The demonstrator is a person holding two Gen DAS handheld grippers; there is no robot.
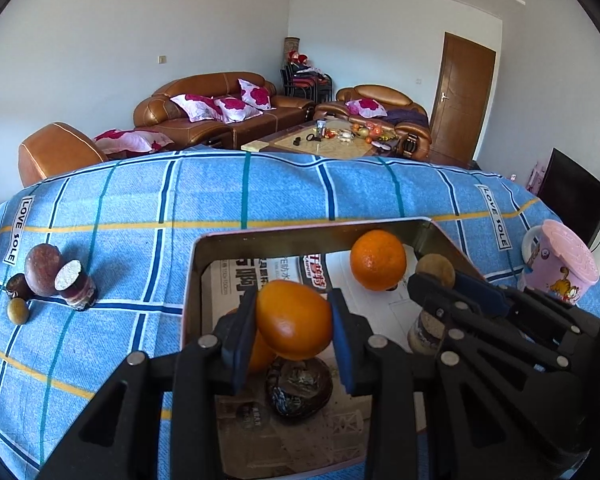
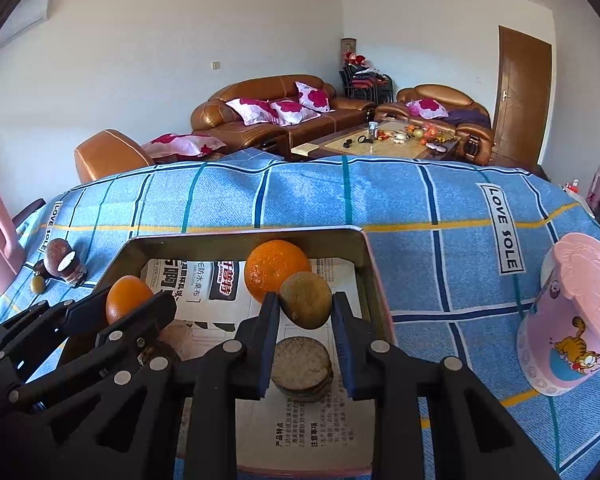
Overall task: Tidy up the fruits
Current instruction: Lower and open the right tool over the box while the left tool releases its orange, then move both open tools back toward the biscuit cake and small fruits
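A shallow metal tin with rounded corners sits on the table, which is covered in a blue checked cloth printed with "LOVE SOLE". Printed newspaper lines the tin's floor. Inside lie a round orange with pebbled skin near the far wall, a dark glossy fruit on the paper, and a flat, round, rough-topped slice toward the right wall.

The left gripper is closed on a smooth orange, its blue pads pressing both sides, and holds it above the tin over the dark fruit. The right gripper is closed nearly all the way on a small, brownish-green, fuzzy kiwi, held above the tin over the rough slice. Both grippers are black plastic with silver rivets.

Outside the tin, on the left part of the cloth, a small group stands together: a reddish-brown round fruit, a cut piece with a pale grainy top, and a small olive-coloured fruit. On the right of the cloth stands a pink lidded cup with a cartoon cat.
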